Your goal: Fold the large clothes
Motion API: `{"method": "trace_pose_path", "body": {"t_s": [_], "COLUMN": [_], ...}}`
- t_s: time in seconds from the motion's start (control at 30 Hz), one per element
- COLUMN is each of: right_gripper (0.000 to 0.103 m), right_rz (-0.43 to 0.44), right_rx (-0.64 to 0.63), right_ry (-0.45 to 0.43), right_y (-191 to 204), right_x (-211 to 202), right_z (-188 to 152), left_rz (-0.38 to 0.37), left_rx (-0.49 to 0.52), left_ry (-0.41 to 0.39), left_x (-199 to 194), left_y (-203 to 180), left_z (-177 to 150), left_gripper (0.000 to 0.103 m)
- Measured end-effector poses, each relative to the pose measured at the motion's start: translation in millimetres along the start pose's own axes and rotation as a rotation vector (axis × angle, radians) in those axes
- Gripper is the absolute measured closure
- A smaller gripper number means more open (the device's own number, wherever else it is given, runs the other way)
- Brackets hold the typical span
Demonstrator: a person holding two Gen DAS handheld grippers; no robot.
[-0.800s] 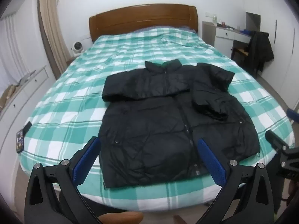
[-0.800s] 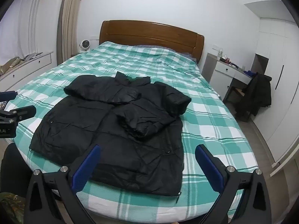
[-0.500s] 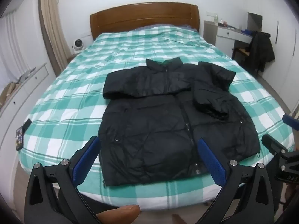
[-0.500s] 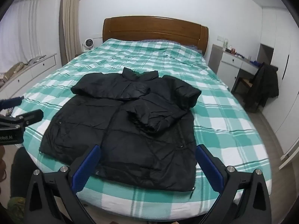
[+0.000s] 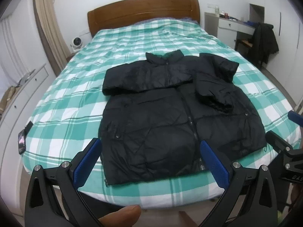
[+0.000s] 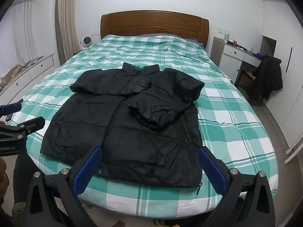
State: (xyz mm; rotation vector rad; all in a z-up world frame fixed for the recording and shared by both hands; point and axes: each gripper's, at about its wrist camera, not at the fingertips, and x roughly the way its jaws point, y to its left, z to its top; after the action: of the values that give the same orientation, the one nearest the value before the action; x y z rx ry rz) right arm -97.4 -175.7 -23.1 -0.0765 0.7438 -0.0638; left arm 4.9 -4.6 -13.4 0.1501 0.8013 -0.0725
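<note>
A black puffer jacket (image 5: 170,111) lies front up on the green and white checked bed (image 5: 62,102), hem toward me, both sleeves folded in across the chest. It also shows in the right wrist view (image 6: 128,121). My left gripper (image 5: 149,162) is open and empty, held just short of the hem's left half. My right gripper (image 6: 149,168) is open and empty, held before the hem's right half. Each gripper shows at the edge of the other's view: the right gripper (image 5: 280,145) and the left gripper (image 6: 20,124).
The wooden headboard (image 6: 154,25) stands at the far end. A white desk (image 6: 244,56) and a chair with a dark coat (image 6: 269,79) stand right of the bed. Low white drawers (image 5: 24,87) run along the left. A small fan (image 5: 75,44) sits by the headboard. A phone (image 5: 21,140) lies at the bed's left edge.
Both grippers have moved slightly closer to the bed and the right view has swung left toward the jacket. The jacket has not moved.
</note>
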Motion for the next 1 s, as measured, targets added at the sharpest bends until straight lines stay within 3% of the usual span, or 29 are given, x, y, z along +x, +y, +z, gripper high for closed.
{"method": "trace_pose_path", "body": {"t_s": [1.0], "right_gripper": [0.000], "right_rz": [-0.044], "right_rx": [-0.017], "right_ry": [-0.004], "right_y": [4.0], "right_x": [-2.5], "right_z": [-2.9], "left_rz": [-0.035], "left_rx": [0.025], "left_ry": [0.028], "left_x": [0.9], "left_y": [-2.9], "left_z": [-5.0], "left_gripper": [0.000]}}
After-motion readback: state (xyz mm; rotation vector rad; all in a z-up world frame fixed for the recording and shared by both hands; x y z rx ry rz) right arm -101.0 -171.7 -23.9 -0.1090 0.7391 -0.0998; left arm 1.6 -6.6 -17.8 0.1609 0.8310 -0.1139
